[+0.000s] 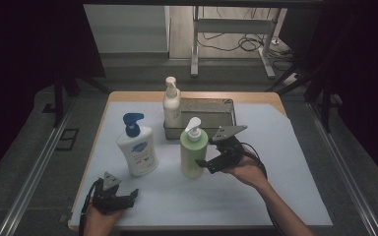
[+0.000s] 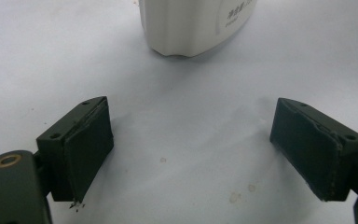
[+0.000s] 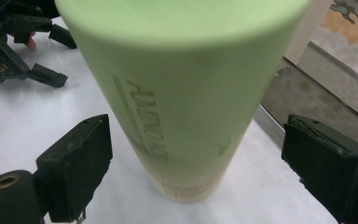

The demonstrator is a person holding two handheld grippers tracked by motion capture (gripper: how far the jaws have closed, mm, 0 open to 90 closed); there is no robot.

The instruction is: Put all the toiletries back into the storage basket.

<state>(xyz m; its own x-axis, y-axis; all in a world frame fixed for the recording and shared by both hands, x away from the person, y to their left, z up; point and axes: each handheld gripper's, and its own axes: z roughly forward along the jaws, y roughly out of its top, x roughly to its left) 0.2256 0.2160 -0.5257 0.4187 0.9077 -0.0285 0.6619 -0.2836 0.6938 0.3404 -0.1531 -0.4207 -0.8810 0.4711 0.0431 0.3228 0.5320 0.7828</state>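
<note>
The green bottle (image 3: 177,93) stands upright on the white surface (image 1: 275,162), pump spout toward the metal tray (image 1: 211,110). My right gripper (image 3: 196,163) has wide jaws flanking it, not touching. My left gripper (image 2: 191,154) gapes empty near the white bottle (image 2: 191,25).

Hand-held gripper (image 2: 191,154) gapes before white bottle (image 2: 196,25).

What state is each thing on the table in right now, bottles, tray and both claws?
Green bottle: upright, between the right claw's open jaws, not gripped.
Blue-pump bottle: upright, untouched.
Cream bottle: upright at the tray's left end.
Metal tray: flat on the table.
Right claw: open.
Left claw: open, holding nothing.
</note>
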